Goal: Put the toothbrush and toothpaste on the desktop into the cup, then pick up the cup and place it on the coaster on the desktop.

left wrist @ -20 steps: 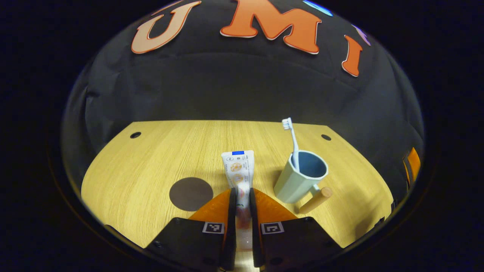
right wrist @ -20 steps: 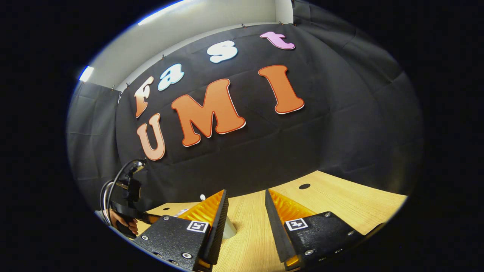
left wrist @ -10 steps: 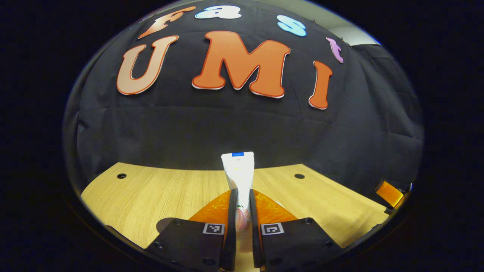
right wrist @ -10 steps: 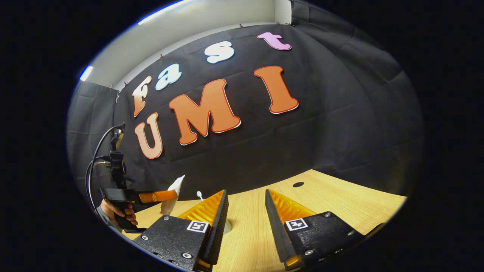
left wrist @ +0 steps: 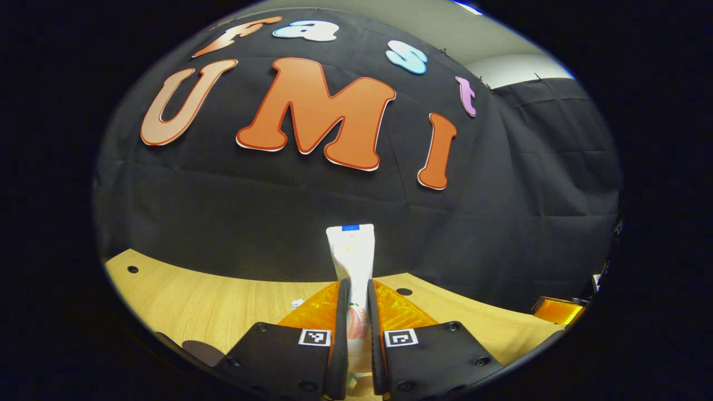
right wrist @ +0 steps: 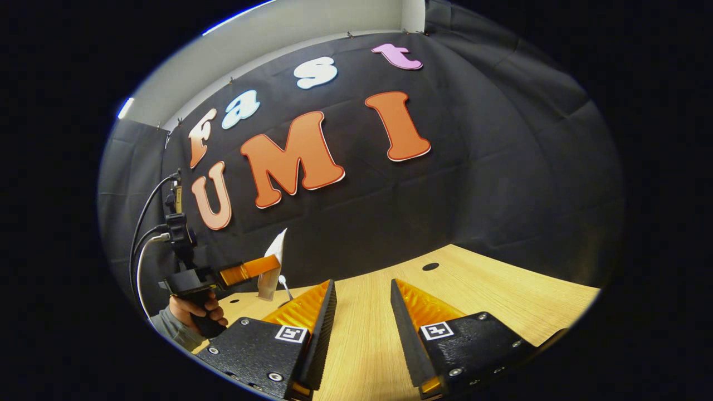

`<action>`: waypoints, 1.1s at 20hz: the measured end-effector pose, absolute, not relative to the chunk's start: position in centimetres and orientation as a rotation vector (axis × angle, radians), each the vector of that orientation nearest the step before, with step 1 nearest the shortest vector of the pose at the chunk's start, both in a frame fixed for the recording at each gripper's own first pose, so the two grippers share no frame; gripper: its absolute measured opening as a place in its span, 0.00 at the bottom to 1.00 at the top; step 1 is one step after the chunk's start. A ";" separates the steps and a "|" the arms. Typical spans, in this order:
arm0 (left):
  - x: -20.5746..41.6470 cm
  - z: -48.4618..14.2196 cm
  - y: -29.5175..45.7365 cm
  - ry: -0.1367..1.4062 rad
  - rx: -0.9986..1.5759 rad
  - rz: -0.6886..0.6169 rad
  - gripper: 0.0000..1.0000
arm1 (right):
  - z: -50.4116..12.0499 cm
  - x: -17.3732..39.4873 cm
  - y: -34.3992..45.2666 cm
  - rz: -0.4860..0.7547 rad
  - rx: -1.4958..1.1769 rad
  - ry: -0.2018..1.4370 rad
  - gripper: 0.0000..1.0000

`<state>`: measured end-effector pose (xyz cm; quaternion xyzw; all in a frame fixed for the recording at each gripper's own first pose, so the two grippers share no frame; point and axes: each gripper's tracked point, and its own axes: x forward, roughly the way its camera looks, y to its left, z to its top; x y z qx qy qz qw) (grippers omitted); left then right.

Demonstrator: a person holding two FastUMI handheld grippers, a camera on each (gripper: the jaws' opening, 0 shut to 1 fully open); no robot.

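Note:
My left gripper (left wrist: 356, 285) is shut on the white toothpaste tube (left wrist: 352, 257), which sticks up between its fingers, well above the wooden table (left wrist: 223, 301). In the right gripper view the same left gripper (right wrist: 262, 266) hangs at the far left, with the toothpaste tube (right wrist: 274, 262) tilted upright in it. Just right of it the toothbrush (right wrist: 284, 283) stands head up, its lower part hidden behind my right gripper's finger. The toothbrush head (left wrist: 297, 304) also peeks out beside the left finger. My right gripper (right wrist: 362, 287) is open over the table (right wrist: 473, 292), holding nothing. The dark round coaster (left wrist: 200, 351) lies low left.
A hand (right wrist: 195, 309) with a grey sleeve holds the left gripper's handle, and cables rise from it. The table has small round holes (right wrist: 430, 267) near its back edge, against the black cloth wall. The other gripper (left wrist: 557, 309) shows at the far right.
My left gripper has lifted the toothpaste off the table and risen, so the cup and most of the coaster have dropped from its view. My right gripper has barely moved.

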<state>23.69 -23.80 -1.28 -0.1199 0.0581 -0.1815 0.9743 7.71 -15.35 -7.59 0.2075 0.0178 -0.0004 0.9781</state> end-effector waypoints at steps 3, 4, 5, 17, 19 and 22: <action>24.9 -1.9 -24.4 0.091 -0.249 -0.389 0.20 | -7.9 7.9 -15.5 -0.002 0.421 0.040 0.59; 25.3 -2.3 -24.7 0.085 -0.254 -0.395 0.21 | -7.9 7.9 -15.5 -0.001 0.421 0.039 0.59; 25.6 -2.6 -24.8 0.088 -0.254 -0.404 0.22 | -8.1 8.1 -15.5 -0.003 0.421 0.042 0.59; 25.5 -8.1 -25.0 0.159 -0.218 -0.417 0.27 | -9.0 8.9 -13.4 0.021 0.392 0.087 0.59; 24.8 -7.4 -24.5 0.146 -0.220 -0.414 0.28 | -8.6 8.8 -12.7 0.031 0.384 0.091 0.59; 23.2 -6.5 -23.6 0.141 -0.218 -0.411 0.27 | -7.7 8.6 -11.3 0.056 0.381 0.093 0.59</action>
